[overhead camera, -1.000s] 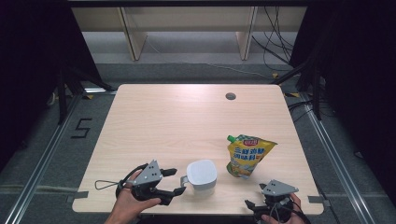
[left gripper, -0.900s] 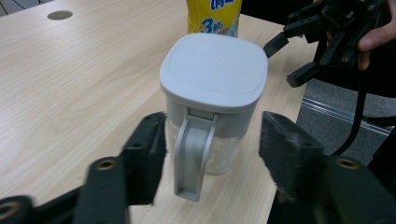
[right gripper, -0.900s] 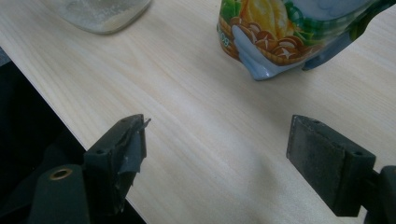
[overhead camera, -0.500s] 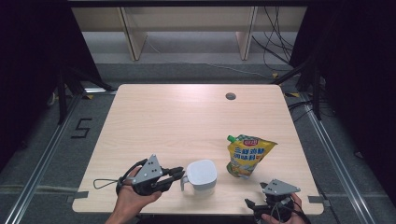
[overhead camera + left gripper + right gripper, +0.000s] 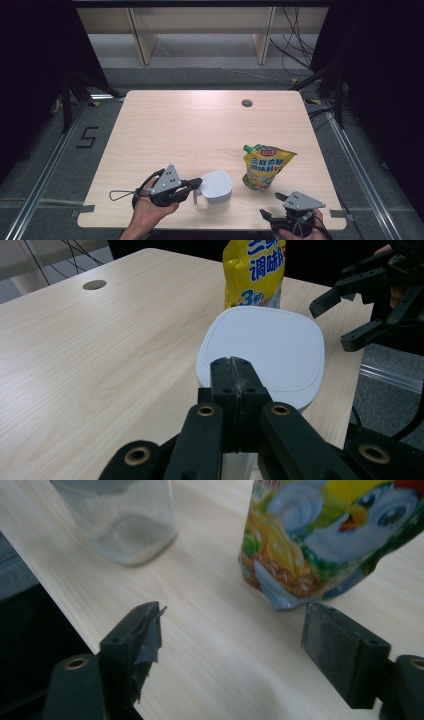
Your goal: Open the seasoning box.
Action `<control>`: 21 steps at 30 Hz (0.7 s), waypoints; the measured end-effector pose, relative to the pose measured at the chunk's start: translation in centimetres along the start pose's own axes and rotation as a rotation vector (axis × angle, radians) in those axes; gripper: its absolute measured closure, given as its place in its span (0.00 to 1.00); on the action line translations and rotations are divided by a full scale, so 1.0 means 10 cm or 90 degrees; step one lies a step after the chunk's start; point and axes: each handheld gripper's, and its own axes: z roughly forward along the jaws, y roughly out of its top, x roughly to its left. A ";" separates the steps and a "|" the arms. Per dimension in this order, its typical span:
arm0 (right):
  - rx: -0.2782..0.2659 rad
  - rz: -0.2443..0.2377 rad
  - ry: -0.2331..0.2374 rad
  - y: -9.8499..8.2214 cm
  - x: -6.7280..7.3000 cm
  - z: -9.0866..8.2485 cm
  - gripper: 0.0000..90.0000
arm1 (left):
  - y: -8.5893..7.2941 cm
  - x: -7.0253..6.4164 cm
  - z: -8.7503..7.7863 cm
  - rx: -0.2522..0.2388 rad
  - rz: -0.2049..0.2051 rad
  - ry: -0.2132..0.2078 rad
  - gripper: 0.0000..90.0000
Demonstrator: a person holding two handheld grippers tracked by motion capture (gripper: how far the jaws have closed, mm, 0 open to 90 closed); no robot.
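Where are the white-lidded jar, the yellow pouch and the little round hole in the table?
White-lidded jar (image 5: 216,186): high view, on its white lid.
Yellow pouch (image 5: 265,168): high view, on the middle of its printed front.
Round hole (image 5: 246,103): high view, at its centre, near the table's far edge.

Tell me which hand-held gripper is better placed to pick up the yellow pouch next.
The right hand-held gripper, probably. Its jaws stand open and hold nothing, near the table's front edge close to the yellow pouch. The left hand-held gripper is shut at the handle side of the white-lidded container, so it is busy.
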 end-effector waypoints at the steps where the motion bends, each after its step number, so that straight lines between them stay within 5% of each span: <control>1: -0.011 -0.003 -0.001 0.02 0.01 -0.02 0.40 | 0.00 0.00 0.00 0.002 0.004 0.004 0.98; 6: -0.047 -0.009 0.014 0.07 0.06 -0.04 0.57 | 0.00 -0.03 0.01 -0.005 0.003 0.000 0.98; 7: -0.075 -0.028 0.018 0.11 0.09 -0.04 0.70 | -0.01 -0.04 0.01 -0.005 0.000 0.002 0.98; 13: -0.109 -0.069 0.035 0.27 0.18 0.03 0.79 | -0.02 -0.03 0.01 -0.009 0.007 -0.003 0.98; 21: -0.141 -0.066 0.056 0.37 0.23 0.04 0.89 | -0.04 -0.05 -0.01 -0.013 0.004 0.009 0.98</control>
